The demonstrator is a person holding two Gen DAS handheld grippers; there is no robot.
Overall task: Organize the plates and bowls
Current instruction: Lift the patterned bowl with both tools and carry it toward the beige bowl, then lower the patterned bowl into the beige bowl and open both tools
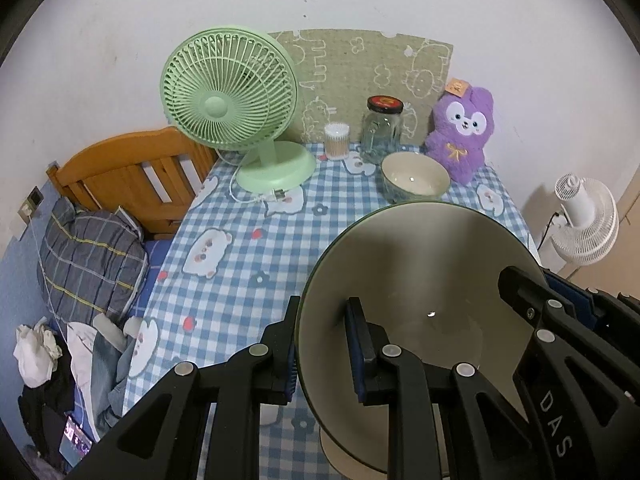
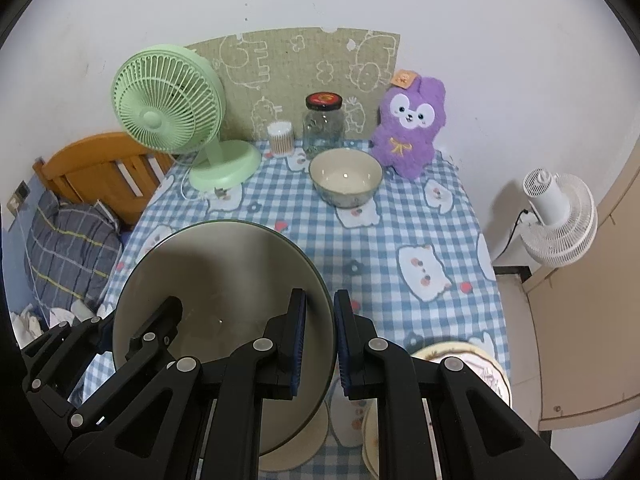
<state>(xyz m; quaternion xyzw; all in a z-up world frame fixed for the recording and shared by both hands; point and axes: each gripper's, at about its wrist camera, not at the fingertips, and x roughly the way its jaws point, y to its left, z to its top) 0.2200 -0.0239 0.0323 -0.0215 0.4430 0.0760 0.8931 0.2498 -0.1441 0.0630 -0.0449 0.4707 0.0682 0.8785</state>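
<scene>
A large grey-beige bowl with a dark green rim (image 1: 420,280) (image 2: 216,280) is held tilted above the checked tablecloth by both grippers. My left gripper (image 1: 320,344) is shut on its left rim, one finger inside and one outside. My right gripper (image 2: 320,344) is shut on its right rim; it shows at the right of the left wrist view (image 1: 560,320). A smaller cream bowl (image 1: 414,178) (image 2: 346,176) stands upright at the back of the table. A patterned plate (image 2: 472,360) lies at the near right edge, partly hidden by my right gripper.
At the back of the table (image 2: 400,240) stand a green fan (image 1: 232,100), a cotton swab tub (image 1: 336,140), a glass jar (image 1: 380,128) and a purple plush toy (image 1: 464,132). A bed (image 1: 120,184) lies left; a white fan (image 2: 556,216) stands right.
</scene>
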